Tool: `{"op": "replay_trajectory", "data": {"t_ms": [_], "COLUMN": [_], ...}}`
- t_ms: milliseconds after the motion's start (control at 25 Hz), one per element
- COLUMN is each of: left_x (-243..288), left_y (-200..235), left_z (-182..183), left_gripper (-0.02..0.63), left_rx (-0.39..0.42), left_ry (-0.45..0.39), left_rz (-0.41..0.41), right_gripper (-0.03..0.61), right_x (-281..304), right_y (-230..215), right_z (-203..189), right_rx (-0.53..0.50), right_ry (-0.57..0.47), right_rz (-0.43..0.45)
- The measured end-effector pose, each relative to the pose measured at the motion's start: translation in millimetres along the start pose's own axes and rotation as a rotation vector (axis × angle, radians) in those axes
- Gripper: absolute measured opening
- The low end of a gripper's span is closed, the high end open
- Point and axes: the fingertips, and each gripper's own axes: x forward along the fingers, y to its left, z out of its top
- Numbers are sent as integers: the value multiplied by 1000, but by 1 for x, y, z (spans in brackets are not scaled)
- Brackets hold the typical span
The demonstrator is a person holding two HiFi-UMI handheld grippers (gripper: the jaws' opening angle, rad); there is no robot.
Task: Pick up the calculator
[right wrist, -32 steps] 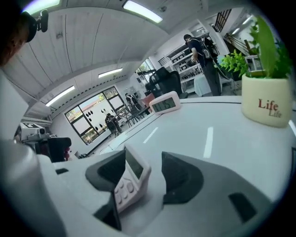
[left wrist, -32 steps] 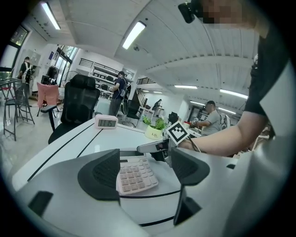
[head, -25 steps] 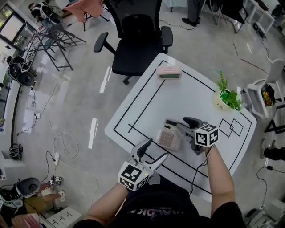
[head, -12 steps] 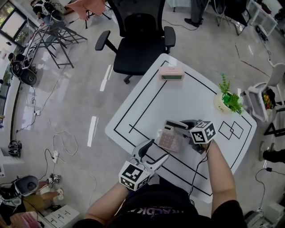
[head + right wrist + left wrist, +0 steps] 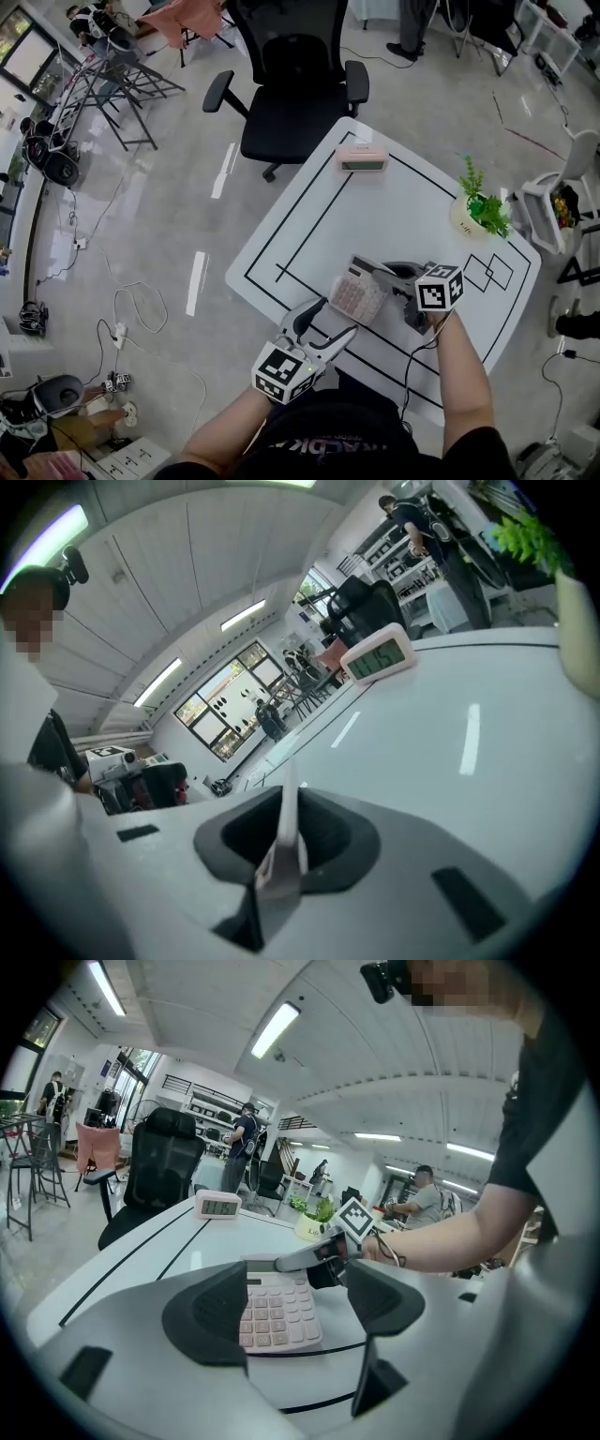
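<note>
- My right gripper [image 5: 378, 272]: jaws have just been closing, now clamped on the calculator [image 5: 357, 293] by its edge.
- Calculator is on the white table's [image 5: 309, 216] near side, at 6 o'clock from the pink digital clock [image 5: 362, 157].
- My left gripper [image 5: 330, 317] is at the calculator's 7 o'clock, jaws apart, gripping nothing.

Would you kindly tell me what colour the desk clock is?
The desk clock is pale pink; clearest in the head view.

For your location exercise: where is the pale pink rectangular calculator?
Head view, lower centre: calculator on the white table, left gripper beside; the right gripper's jaws have just been closing on it.
</note>
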Motion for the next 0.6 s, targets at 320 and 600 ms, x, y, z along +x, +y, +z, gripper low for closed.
{"op": "replay_trajectory", "data": {"t_ms": [320, 600], "left_x": [-19, -53], "left_y": [-13, -19], "left_z": [2, 11], "left_gripper": [316, 237], "left_rx": [28, 73], "left_ry": [-20, -63], "left_rz": [-73, -141], "right_gripper": [52, 52], "right_x": [-24, -67], "right_y": [28, 72], "right_z": [17, 37], "right_rx": [-57, -43], "right_ry": [-182, -448], "right_rz": [-134, -330]}}
